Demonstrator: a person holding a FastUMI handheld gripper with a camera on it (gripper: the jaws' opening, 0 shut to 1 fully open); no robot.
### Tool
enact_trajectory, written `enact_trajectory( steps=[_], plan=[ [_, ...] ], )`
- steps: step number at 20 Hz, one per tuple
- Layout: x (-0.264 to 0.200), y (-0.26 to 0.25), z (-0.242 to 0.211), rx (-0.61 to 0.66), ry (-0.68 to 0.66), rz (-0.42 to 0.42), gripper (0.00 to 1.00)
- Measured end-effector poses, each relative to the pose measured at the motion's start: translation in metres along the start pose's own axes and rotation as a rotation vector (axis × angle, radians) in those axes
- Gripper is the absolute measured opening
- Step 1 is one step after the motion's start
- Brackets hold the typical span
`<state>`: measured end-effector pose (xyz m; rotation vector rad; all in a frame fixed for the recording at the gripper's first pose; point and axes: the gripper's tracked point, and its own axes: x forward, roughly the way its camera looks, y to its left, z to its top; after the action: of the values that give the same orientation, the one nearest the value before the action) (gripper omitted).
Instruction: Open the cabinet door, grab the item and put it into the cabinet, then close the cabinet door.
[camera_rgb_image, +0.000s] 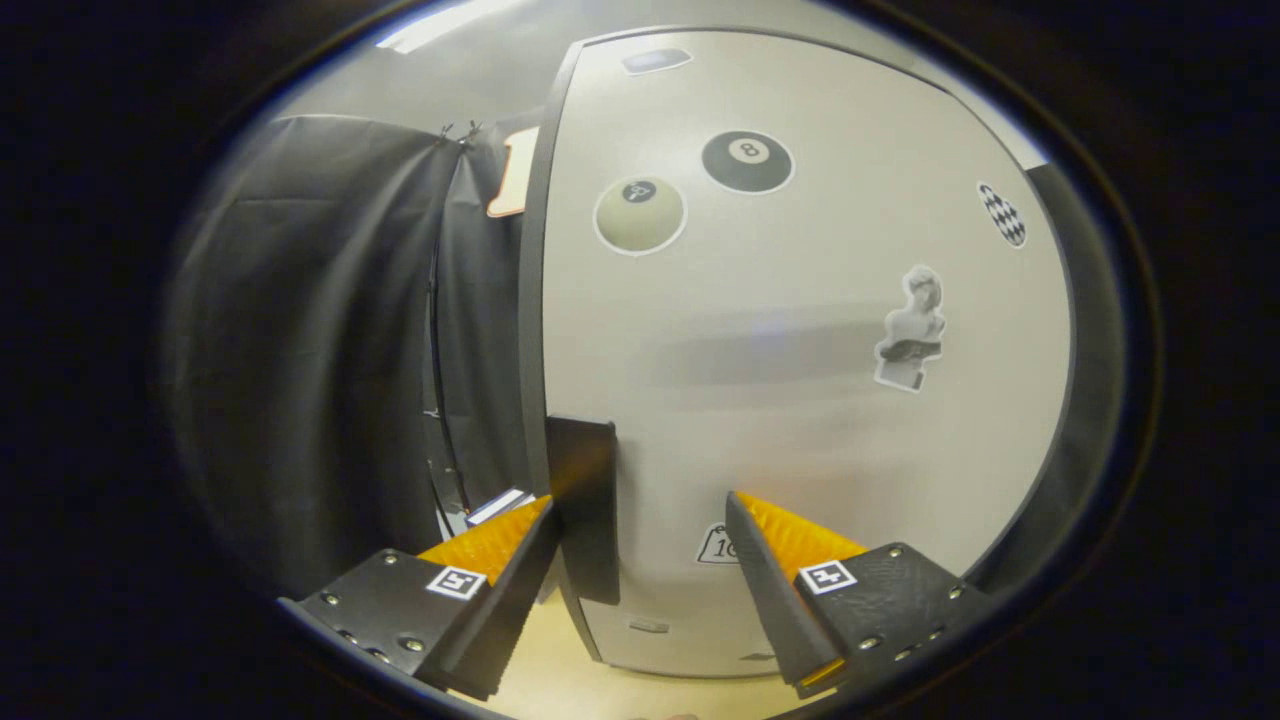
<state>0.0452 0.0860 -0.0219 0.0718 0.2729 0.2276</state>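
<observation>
Pale cabinet door (800, 330) dead ahead, shut, dotted with stickers. Dark handle (585, 510) at its left edge, just beside the left fingertip, inside the gap. Hand-held gripper (640, 540) spread wide, pinching nothing. Black cloth (320, 350) hanging left of the cabinet.

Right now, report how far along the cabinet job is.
Nothing looks done yet: the cabinet door faces the camera and appears closed. In hand: the tool is open, its fingers straddling the dark handle at the door's left edge, not pressing on it. Left: pull the door open, fetch the item, put it inside, close up.
</observation>
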Motion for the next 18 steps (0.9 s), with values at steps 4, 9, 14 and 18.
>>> enact_trajectory(
  steps=[4,9,14,18],
  plan=[
    [-0.001,0.002,0.001,-0.017,-0.002,0.010,0.98],
    [-0.018,-0.007,0.021,-0.019,-0.015,0.004,0.98],
    [-0.076,-0.069,0.052,-0.004,-0.080,-0.078,0.98],
    [-0.115,-0.135,0.066,0.006,-0.119,-0.180,0.98]
  ],
)
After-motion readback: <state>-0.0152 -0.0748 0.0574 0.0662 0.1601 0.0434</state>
